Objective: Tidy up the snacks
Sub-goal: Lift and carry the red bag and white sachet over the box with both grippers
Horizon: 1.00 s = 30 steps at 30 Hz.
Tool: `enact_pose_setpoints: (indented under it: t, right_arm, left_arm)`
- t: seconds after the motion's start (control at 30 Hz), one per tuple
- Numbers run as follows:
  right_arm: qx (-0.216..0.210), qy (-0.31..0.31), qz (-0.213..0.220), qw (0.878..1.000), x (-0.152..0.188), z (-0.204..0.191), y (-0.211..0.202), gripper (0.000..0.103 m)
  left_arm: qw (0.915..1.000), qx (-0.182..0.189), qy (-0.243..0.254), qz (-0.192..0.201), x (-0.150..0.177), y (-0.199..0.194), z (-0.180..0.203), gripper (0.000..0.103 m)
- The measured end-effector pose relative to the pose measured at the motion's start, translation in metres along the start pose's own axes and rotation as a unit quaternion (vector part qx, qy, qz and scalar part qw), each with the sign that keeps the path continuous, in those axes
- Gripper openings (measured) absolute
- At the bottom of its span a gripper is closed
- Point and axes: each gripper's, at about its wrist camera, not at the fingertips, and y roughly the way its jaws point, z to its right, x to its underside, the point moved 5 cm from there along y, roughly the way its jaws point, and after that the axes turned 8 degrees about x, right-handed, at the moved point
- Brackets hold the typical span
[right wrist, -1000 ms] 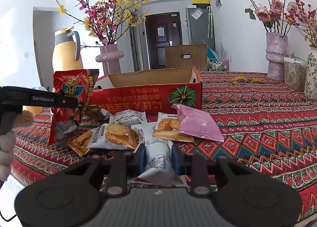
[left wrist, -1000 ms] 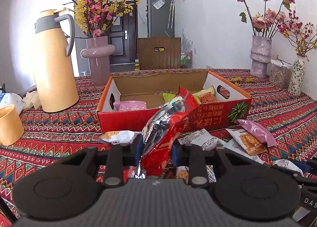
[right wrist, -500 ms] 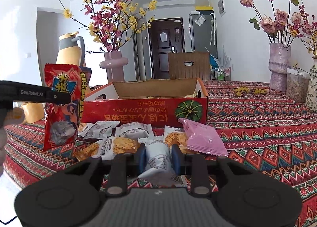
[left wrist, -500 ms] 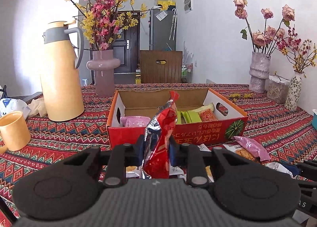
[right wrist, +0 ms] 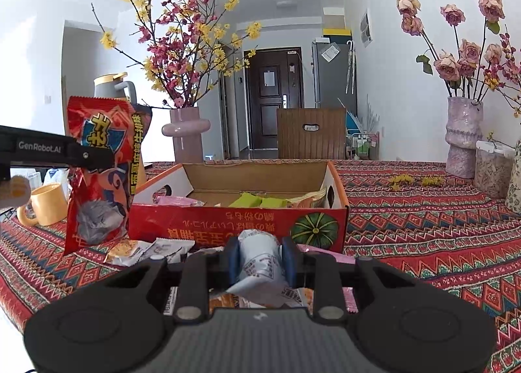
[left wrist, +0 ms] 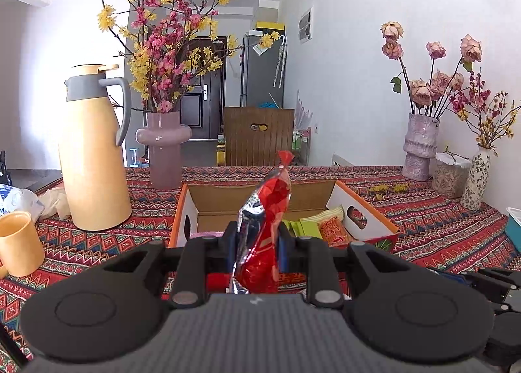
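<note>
A red snack bag [left wrist: 263, 236] stands upright between the pads of my left gripper [left wrist: 257, 242], which is shut on it above the table. The right wrist view shows the same red bag [right wrist: 101, 174] hanging at the left, pinched by the left gripper's finger [right wrist: 65, 153]. My right gripper [right wrist: 260, 259] is shut on a white snack packet [right wrist: 259, 264], lifted off the table. Ahead of both stands the open red cardboard box [left wrist: 371, 210] [right wrist: 228, 223], with pink, green and orange packets inside.
Several loose packets [right wrist: 146, 247] lie on the patterned cloth in front of the box. A tall yellow thermos [left wrist: 92, 151], a yellow mug [left wrist: 19, 244] and a pink vase [left wrist: 162, 148] stand at the left. More vases [left wrist: 420, 145] stand at the right.
Both grippers have risen with their packets, so the box interior shows from higher up. The red bag has been lifted off the table and hangs higher beside the box.
</note>
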Motion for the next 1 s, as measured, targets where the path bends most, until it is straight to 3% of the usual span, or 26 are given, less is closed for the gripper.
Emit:
enact_pose_setpoints:
  t: [0.53, 1.0]
  right_arm:
    - [0.007, -0.005, 0.034, 0.999, -0.056, -0.001, 0.05, 0.027]
    - [0.015, 0.001, 0.026, 1.0, -0.09, -0.003, 0.118, 0.027]
  left_arm:
    - [0.9997, 0.006, -0.013, 0.021, -0.042, 0.038, -0.005, 0.024]
    - [0.9988, 0.004, -0.046, 0.015, -0.06, 0.091, -0.021, 0.024]
